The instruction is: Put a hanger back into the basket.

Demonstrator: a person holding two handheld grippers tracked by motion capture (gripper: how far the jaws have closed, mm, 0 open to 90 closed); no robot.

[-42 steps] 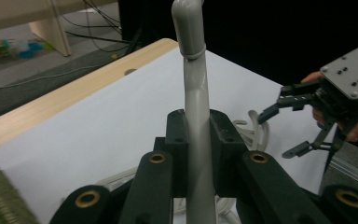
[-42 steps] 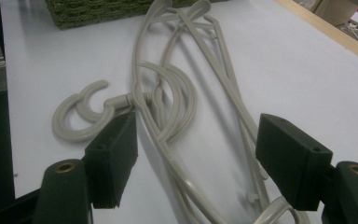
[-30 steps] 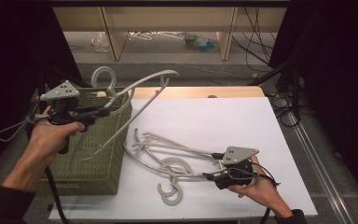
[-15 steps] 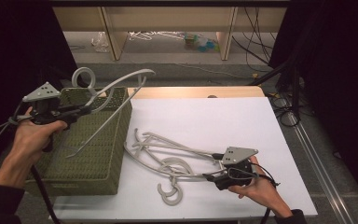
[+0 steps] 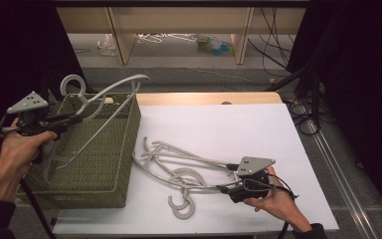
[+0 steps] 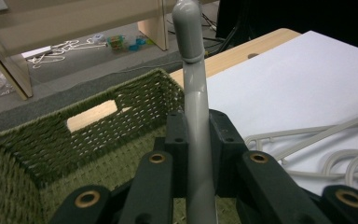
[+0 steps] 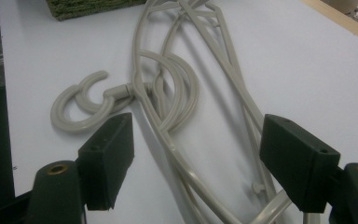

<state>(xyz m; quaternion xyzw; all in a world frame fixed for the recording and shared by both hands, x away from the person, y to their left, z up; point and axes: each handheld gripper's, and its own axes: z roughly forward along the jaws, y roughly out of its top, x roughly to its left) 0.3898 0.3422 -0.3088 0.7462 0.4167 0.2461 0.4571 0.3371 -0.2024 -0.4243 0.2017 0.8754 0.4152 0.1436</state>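
In the left gripper view, the black jaws of the left gripper (image 6: 196, 154) are covering the lower stretch of the pale grey plastic coat hanger (image 6: 193, 84), and the picture's top edge is cutting off its hook. The bottom and left edges are cropping the green woven rectangular basket (image 6: 37, 154).

In the right gripper view, the heap of grey plastic hangers (image 7: 186, 93) on the white table sheet is running out past the top and bottom edges, so how many are lying there is staying unclear.
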